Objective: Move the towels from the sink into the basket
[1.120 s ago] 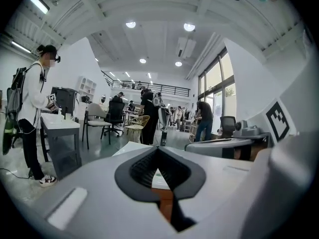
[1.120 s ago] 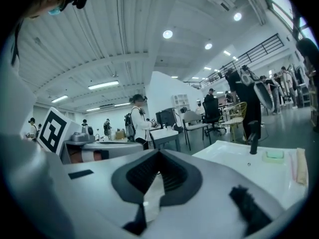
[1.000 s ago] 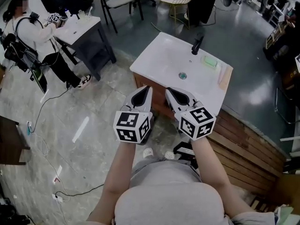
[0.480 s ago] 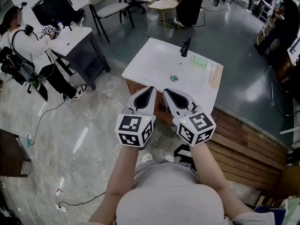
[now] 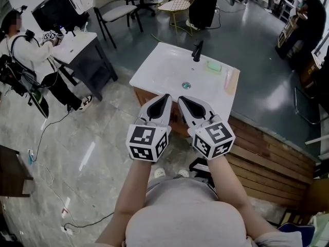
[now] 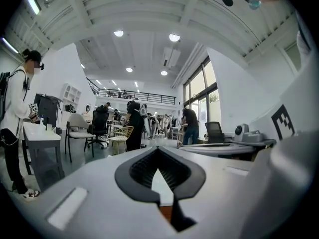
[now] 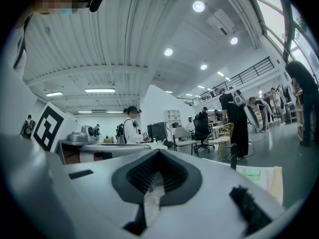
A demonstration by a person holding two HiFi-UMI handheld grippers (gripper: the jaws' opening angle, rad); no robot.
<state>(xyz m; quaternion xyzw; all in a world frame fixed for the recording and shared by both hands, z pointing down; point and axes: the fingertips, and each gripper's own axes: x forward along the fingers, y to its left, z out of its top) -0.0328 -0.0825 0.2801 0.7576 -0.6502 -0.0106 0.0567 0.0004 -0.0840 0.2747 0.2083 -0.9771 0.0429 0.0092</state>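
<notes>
Short of the sink (image 5: 164, 66), left gripper (image 5: 167, 96) and right gripper (image 5: 181, 99) sat level, jaws closed and empty; approach step apparently in hand, next requiring advance and jaw opening.

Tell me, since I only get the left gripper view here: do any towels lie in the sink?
Observer: None show in the head view; the white sink looks bare around its drain.
Operator: How do the right gripper's jaws stand?
Observer: The right gripper is shut, with nothing between its jaws.
Operator: Anything else on the sink top?
Observer: A small green block lies just right of the black tap.
</notes>
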